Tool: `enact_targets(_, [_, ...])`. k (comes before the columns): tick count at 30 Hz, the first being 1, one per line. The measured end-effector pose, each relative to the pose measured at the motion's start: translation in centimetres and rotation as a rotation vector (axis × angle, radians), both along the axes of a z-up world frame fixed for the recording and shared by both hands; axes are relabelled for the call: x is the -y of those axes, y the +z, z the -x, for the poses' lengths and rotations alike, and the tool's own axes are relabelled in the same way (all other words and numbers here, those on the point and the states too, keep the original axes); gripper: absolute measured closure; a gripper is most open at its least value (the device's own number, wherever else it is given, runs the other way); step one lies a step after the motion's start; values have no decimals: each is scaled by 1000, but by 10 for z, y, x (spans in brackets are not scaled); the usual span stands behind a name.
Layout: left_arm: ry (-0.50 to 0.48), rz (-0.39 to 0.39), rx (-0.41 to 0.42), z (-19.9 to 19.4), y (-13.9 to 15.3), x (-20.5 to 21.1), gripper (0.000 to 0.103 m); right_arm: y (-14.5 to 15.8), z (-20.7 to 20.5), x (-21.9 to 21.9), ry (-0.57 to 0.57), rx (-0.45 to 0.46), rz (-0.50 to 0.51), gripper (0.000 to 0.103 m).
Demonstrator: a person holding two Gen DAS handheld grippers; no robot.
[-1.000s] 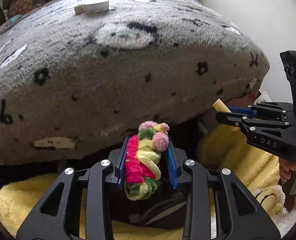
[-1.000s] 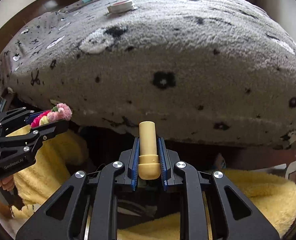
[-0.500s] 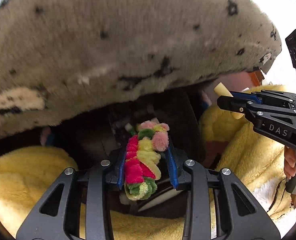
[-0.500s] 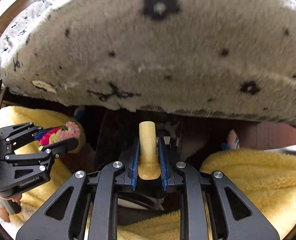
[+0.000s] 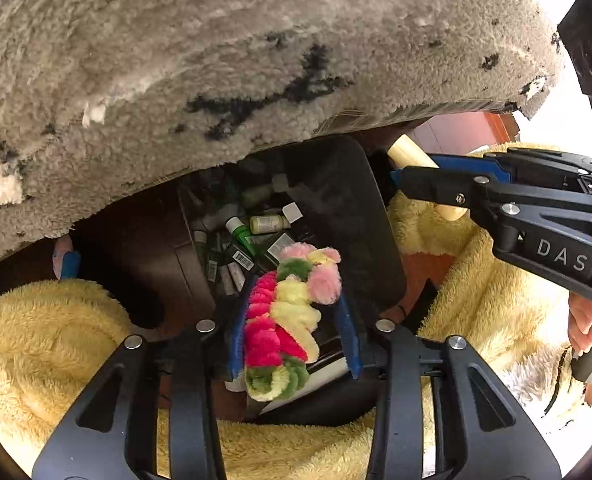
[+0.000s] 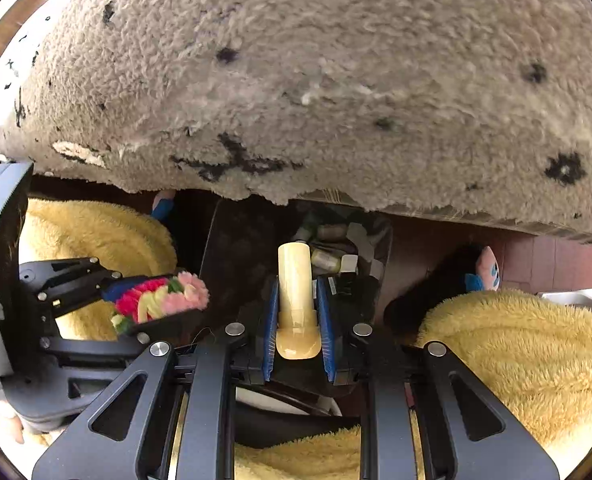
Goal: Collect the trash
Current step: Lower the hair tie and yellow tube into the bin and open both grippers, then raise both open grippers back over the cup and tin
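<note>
Fuzzy bundle: a pink, yellow and green chenille pipe-cleaner bundle (image 5: 287, 312) sits between the left gripper (image 5: 291, 332) fingers, which are easing apart; the left blue pad touches it, while a gap shows at the right pad.
Cream tube: a cream plastic tube (image 6: 296, 300) stands upright between the right gripper (image 6: 298, 312) fingers, clamped by both blue pads.
Bin: a black trash bin (image 5: 360, 208), lined with a dark bag, lies straight ahead of and below both sets of fingers, partly tucked under the grey fleece blanket (image 5: 215, 60).
Change: a second ago both views looked across the blanket's top; now both grippers are tipped steeply down over the bin mouth, and the left fingers have begun to release.
Meaning: judged from this, the drop is starting, bundle first, with the tube likely next.
Already binned: small bottles and tubes (image 5: 255, 232) lie in the bin beyond the left fingertips.
Writing: "DAS" is readable on the right gripper's side; a barcode (image 5: 243, 259) shows on one binned tube, digits too small to read.
Surroundings: yellow fleece (image 5: 55, 340) flanks the fingers on both sides.
</note>
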State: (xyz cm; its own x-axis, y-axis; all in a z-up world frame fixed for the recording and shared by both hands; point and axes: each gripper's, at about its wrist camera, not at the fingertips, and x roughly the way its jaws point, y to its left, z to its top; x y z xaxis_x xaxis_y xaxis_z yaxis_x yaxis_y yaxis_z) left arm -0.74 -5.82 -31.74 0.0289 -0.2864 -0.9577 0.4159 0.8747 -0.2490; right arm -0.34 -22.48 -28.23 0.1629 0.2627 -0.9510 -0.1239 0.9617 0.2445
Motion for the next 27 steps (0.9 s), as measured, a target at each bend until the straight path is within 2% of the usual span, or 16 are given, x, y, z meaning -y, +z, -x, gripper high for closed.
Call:
enact_targets(4, [11, -2, 4, -4, 3, -1, 57, 1, -2, -2, -2, 1, 10, 82])
enact_targets(6, [11, -2, 12, -3, 6, -3, 52, 4, -1, -2, -12, 7, 15, 76])
enact_targets(8, [15, -3, 26, -2, 11, -4, 48, 9, 1, 0, -24, 19, 17, 60])
enact_targets(10, [21, -6, 46, -2, 19, -6, 41, 16, 1, 5, -43, 42, 24, 55])
enact_targets(11, [26, -6, 59, -2, 23, -7, 38, 21, 2, 10, -60, 59, 33, 50])
enact_targets(12, [32, -7, 75, -2, 29, -9, 31, 24, 2, 13, -70, 70, 41, 40])
enact_targets(15, [50, -12, 125, -2, 45, -12, 23, 37, 5, 20, -106, 116, 69, 25])
enact_targets(20, [85, -16, 207, -5, 75, -22, 13, 60, 9, 33, -137, 175, 90, 15])
enact_targets(22, [97, -16, 244, -7, 89, -25, 9, 65, 8, 37, -138, 190, 103, 14])
enact_targets(24, [108, -18, 286, -10, 103, -31, 8, 73, 8, 40, -135, 214, 114, 9])
enact_targets(27, [123, -18, 347, -15, 126, -40, 8, 87, 6, 42, -121, 252, 119, 9])
